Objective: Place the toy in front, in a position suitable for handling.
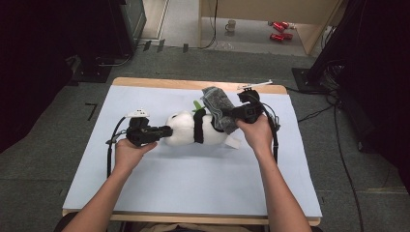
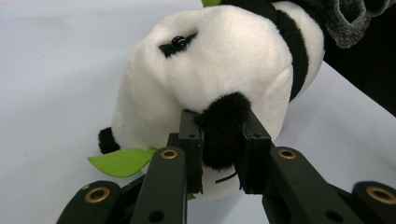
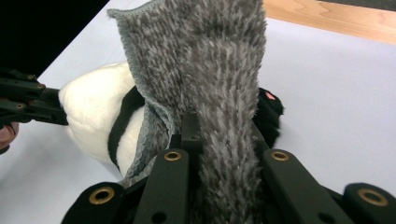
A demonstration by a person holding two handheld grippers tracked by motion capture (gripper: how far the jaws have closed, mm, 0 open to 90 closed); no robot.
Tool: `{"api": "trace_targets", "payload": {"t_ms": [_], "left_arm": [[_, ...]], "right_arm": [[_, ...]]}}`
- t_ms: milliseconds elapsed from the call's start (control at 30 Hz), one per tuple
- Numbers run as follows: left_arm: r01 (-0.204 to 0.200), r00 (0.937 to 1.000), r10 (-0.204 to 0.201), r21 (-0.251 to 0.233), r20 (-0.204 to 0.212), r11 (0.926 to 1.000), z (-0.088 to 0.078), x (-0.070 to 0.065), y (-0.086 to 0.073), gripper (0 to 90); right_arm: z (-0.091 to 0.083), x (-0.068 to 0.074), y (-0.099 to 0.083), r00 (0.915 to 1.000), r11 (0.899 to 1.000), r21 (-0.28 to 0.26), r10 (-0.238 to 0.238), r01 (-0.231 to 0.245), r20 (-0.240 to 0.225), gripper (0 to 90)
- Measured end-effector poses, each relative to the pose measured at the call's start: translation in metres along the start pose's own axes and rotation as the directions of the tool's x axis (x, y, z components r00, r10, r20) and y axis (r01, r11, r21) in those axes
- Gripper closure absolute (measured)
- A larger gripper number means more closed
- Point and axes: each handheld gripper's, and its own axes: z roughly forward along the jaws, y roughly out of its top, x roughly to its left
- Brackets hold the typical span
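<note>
A plush panda (image 1: pixel 193 129) lies on its side in the middle of the table (image 1: pixel 193 179), on the pale blue cover. The left gripper (image 2: pixel 223 149) is clamped on the panda's black ear (image 2: pixel 223 126) at the head end. The right gripper (image 3: pixel 223 149) is clamped on a grey fuzzy cloth (image 3: pixel 210 70), which drapes over the panda's body. A green leaf (image 2: pixel 122 161) sticks out beside the head.

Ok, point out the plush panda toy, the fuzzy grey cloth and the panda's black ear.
White-and-black plush panda toy (image 1: pixel 186 129): high view, on its white head.
Fuzzy grey cloth (image 3: pixel 219 70): right gripper view, on its upper pile.
Panda's black ear (image 2: pixel 223 126): left gripper view, on the tuft between the fingers.
</note>
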Motion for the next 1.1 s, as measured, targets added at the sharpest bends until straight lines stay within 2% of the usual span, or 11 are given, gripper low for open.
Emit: {"api": "trace_targets", "payload": {"t_ms": [267,400,533,667,767,1100], "left_arm": [[0.007,0.9999,-0.007,-0.005,-0.011,1.0000,0.000,0.000,0.000,75.6],[0.007,0.9999,-0.007,-0.008,-0.016,0.9999,0.001,0.000,0.000,75.5],[0.007,0.9998,-0.008,-0.009,-0.018,0.9999,0.001,0.000,0.001,75.5],[0.005,0.9999,-0.005,-0.007,-0.016,1.0000,0.001,0.000,0.001,75.4],[0.009,0.9999,-0.010,-0.008,-0.013,0.9999,0.001,0.001,0.000,75.4],[0.005,0.9999,-0.005,-0.008,-0.013,1.0000,0.000,0.003,0.001,75.1]], "right_arm": [[-0.014,-0.015,0.002,0.9981,0.999,-0.021,0.036,-0.035,0.049,79.2],[-0.028,-0.015,0.005,0.9978,0.997,-0.049,0.062,-0.061,0.023,79.3],[-0.035,0.007,0.015,1.0000,0.998,-0.070,0.005,-0.006,-0.007,79.3],[-0.029,0.036,0.024,0.9966,0.996,-0.072,-0.052,0.048,-0.064,79.3],[-0.015,0.053,0.028,0.9914,0.996,-0.058,-0.076,0.070,-0.107,79.2],[0.042,0.100,0.026,0.9748,0.991,0.023,-0.126,0.133,-0.184,79.2]]}}
